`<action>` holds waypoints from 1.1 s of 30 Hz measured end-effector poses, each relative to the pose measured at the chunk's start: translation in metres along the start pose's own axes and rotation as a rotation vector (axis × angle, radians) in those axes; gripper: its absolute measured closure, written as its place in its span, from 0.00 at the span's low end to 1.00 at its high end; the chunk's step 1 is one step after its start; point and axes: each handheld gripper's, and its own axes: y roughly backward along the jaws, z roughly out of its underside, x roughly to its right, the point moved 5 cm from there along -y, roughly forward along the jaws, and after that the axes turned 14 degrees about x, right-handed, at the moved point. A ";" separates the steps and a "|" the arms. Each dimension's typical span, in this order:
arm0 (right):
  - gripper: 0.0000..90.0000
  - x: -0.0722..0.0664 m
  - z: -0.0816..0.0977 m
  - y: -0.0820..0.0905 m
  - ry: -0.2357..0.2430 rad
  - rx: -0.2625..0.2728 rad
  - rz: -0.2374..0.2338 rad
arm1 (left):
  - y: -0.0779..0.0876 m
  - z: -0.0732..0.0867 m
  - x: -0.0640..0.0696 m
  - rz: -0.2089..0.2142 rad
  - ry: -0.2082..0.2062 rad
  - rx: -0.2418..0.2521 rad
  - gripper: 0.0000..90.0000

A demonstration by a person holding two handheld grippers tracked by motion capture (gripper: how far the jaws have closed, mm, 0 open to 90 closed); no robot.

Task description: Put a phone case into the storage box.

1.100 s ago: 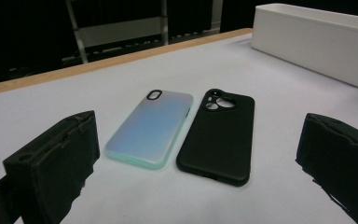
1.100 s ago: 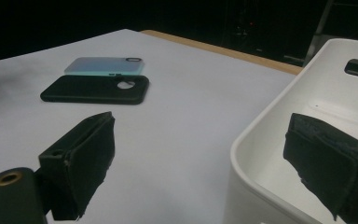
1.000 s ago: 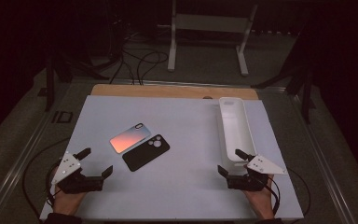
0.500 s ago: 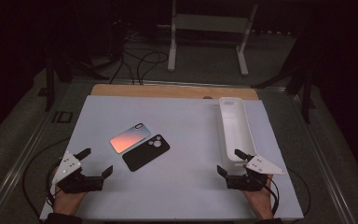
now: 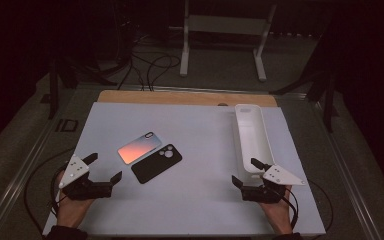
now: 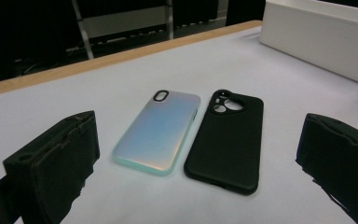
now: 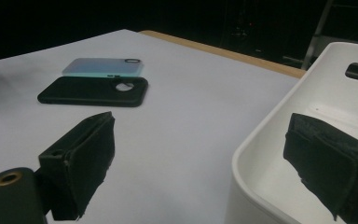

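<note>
Two phone cases lie side by side left of the table's middle: an iridescent pink-blue case [image 5: 139,148] [image 6: 158,130] [image 7: 103,66] and a black case [image 5: 156,163] [image 6: 226,140] [image 7: 93,91], both back side up. My left gripper [image 5: 105,166] [image 6: 200,154] rests open at the front left, a short way from the cases and pointing at them. At the front right my right gripper [image 5: 245,171] [image 7: 205,158] is open and holds nothing, with one jaw over the near end of the long white tray [image 5: 252,137] [image 7: 307,93].
The white mat [image 5: 200,130] covers the table, with a wooden strip [image 5: 180,97] at its far edge. The tray [image 6: 317,37] runs front to back along the right side and looks empty. Cables and a metal stand [image 5: 225,30] lie beyond the table.
</note>
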 end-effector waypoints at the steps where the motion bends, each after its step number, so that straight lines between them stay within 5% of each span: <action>1: 0.10 0.000 0.000 -0.001 -0.003 0.001 0.000 | -0.001 -0.002 0.000 0.001 -0.003 -0.001 0.00; 19: 0.10 -0.002 0.003 -0.005 0.009 -0.005 -0.011 | -0.035 -0.014 -0.011 0.021 -0.020 -0.051 0.00; 33: 0.10 -0.001 0.002 -0.006 0.012 -0.006 -0.012 | -0.058 -0.017 -0.025 0.075 -0.020 -0.088 0.00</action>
